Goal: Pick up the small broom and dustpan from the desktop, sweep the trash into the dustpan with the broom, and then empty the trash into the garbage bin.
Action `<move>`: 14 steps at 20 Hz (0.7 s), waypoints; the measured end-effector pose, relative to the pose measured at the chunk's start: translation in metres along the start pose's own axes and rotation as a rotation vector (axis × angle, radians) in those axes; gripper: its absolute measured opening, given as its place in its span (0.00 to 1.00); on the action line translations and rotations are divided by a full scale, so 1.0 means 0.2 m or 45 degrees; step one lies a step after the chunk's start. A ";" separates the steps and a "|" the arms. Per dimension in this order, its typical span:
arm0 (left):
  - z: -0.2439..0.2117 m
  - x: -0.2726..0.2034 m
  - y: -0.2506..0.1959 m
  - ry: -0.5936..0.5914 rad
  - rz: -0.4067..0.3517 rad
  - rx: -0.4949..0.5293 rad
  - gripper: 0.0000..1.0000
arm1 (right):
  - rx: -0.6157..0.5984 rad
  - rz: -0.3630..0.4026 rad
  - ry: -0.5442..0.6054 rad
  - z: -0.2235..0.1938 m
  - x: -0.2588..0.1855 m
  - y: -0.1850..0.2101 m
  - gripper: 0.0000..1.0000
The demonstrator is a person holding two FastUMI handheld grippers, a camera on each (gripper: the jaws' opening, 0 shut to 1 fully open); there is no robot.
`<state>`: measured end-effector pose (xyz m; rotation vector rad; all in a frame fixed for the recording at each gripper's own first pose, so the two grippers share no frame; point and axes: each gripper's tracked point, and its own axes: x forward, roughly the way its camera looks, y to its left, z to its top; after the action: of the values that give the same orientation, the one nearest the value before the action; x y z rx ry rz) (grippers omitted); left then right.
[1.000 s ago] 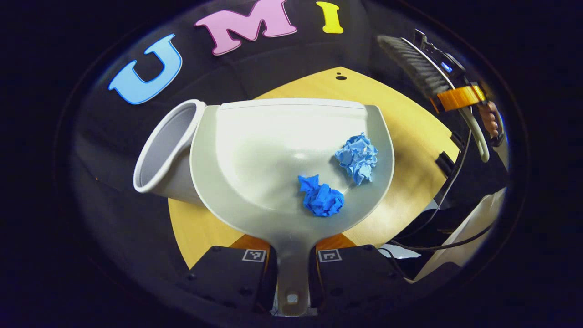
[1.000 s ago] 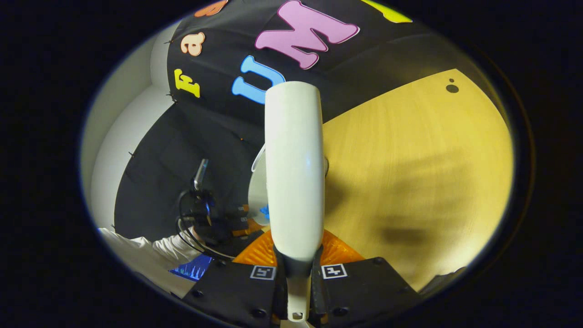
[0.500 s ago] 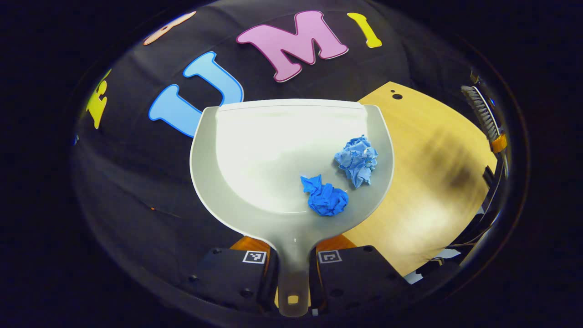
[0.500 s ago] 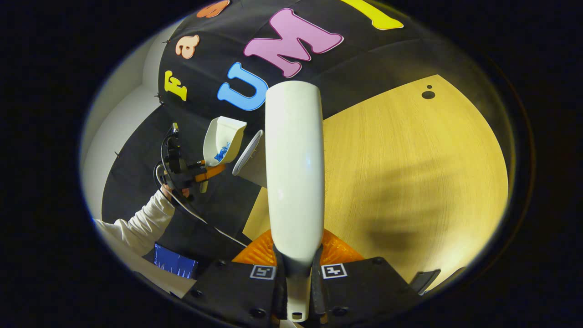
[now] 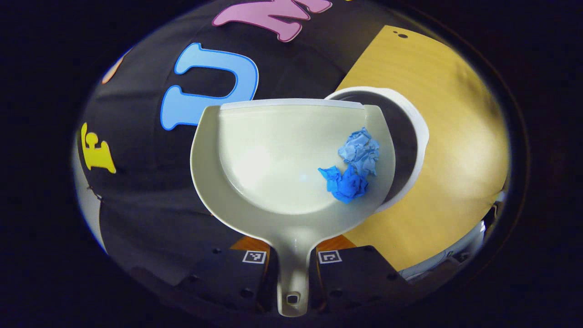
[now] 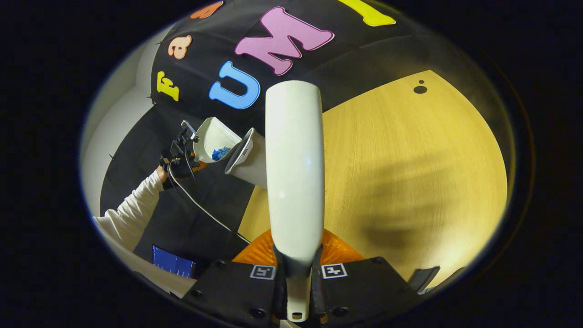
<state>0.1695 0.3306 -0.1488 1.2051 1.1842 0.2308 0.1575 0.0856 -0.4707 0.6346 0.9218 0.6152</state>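
Dustpan (image 5: 273, 155) first, on the left: the left gripper (image 5: 291, 273) pinches its narrow handle between both fingers, so the pan's long axis runs straight out from the gripper, lip pointing away. It is raised off the desktop (image 5: 437, 136), and the right gripper view shows it tilted up beside the bin. Two crumpled blue paper wads (image 5: 353, 166) lie touching each other near its right wall; they look light and springy, likely to slide or bounce once the pan tips. The pan itself looks stiff, smooth and light (the handle seems the only sensible hold). Just right of and below it opens the garbage bin (image 5: 416, 132), its rim partly under the pan's right edge. Furthest right, the right gripper (image 6: 296, 278) is clamped on the broom (image 6: 294, 168) handle, whose long axis points forward over the desktop.
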 end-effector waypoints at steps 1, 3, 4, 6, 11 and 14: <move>-0.05 0.03 0.03 0.025 0.058 0.081 0.25 | -0.007 -0.003 0.009 -0.02 0.00 0.01 0.22; -0.13 0.05 0.11 0.067 0.149 0.212 0.25 | -0.014 -0.011 0.026 -0.05 0.01 0.00 0.22; -0.15 0.05 0.13 0.081 0.189 0.271 0.25 | -0.018 -0.018 0.033 -0.06 0.01 -0.01 0.22; -0.20 0.07 0.23 0.111 0.321 0.446 0.25 | -0.017 -0.032 0.050 -0.08 0.02 -0.02 0.22; -0.34 0.13 0.45 0.158 0.654 0.819 0.25 | -0.026 -0.060 0.078 -0.12 0.02 -0.05 0.22; -0.36 0.12 0.44 0.049 0.605 0.656 0.25 | -0.040 -0.071 0.087 -0.13 0.02 -0.06 0.22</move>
<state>0.1597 0.4257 -0.0837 1.9421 1.0021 0.3138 0.1397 0.0865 -0.4927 0.5609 0.9889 0.6030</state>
